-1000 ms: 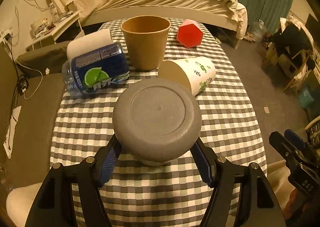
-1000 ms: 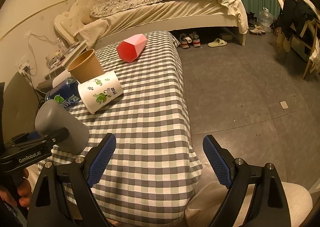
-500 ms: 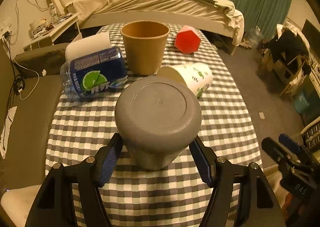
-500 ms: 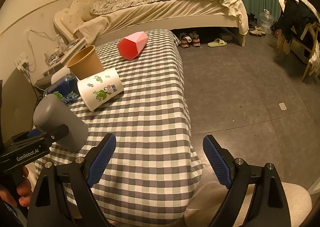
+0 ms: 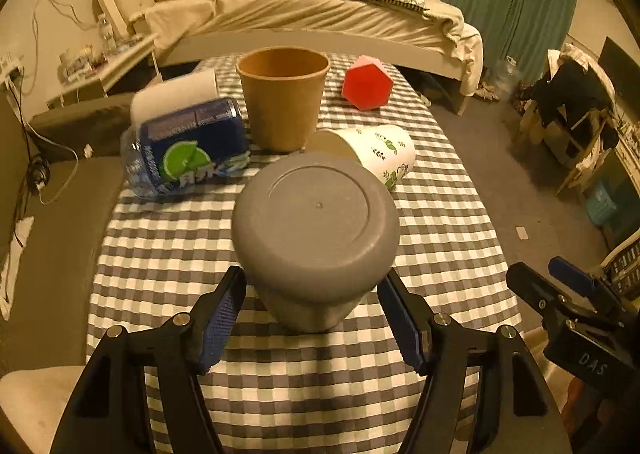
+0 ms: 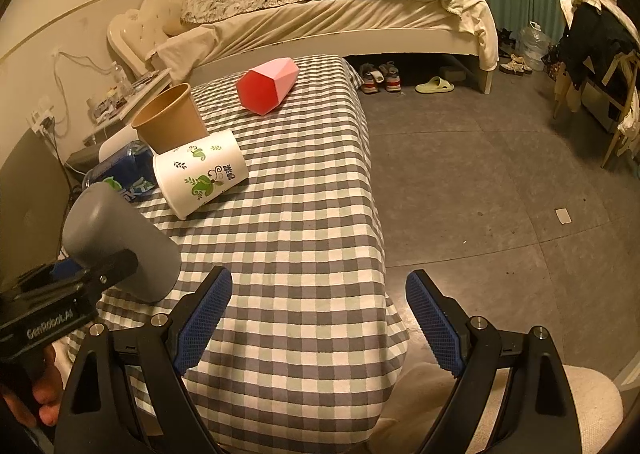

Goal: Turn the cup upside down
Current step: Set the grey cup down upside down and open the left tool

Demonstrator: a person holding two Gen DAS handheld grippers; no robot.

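Note:
My left gripper (image 5: 316,306) is shut on a grey cup (image 5: 316,225). The cup's flat base faces the left wrist camera and its mouth points down toward the checked tablecloth (image 5: 440,221). In the right wrist view the grey cup (image 6: 120,238) is tilted above the cloth's near left part, with its lower rim close to the cloth; whether it touches I cannot tell. My right gripper (image 6: 320,318) is open and empty over the table's front right corner.
Behind the grey cup lie a blue bottle (image 5: 188,149) on its side, a white leaf-print cup (image 5: 372,153) on its side and a red faceted cup (image 5: 368,83); a brown paper cup (image 5: 282,101) stands upright. A bed (image 6: 340,13) is beyond the table.
The grey cup in my left gripper has tipped further, so more of its side wall shows below the base. My right gripper has stayed where it was.

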